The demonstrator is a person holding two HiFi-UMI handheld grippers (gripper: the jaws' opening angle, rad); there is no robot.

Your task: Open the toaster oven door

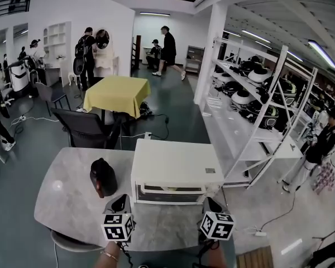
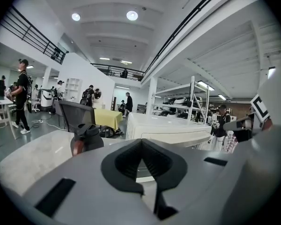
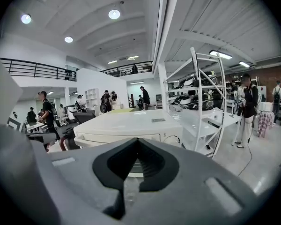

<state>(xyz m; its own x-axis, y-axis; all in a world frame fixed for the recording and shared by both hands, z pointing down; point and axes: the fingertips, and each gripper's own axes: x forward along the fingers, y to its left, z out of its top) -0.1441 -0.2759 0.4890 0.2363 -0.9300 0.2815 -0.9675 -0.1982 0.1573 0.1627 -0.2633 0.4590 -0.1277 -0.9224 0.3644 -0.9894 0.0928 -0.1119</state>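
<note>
A white toaster oven (image 1: 173,166) stands on the grey table (image 1: 67,200) with its dark glass door (image 1: 168,193) facing me and standing closed. My left gripper (image 1: 120,201) hovers just off the oven's front left corner, jaws together and holding nothing. At the front right corner my right gripper (image 1: 211,204) is likewise shut and empty. In the left gripper view the oven (image 2: 168,128) lies ahead past the left gripper (image 2: 141,142). The right gripper view shows the oven (image 3: 126,125) close beyond the right gripper (image 3: 137,142).
A black pouch-like object (image 1: 103,176) sits on the table left of the oven. Behind the table are a dark office chair (image 1: 86,128) and a yellow-covered table (image 1: 116,94). White shelving (image 1: 257,105) runs along the right, with a person (image 1: 324,144) beside it.
</note>
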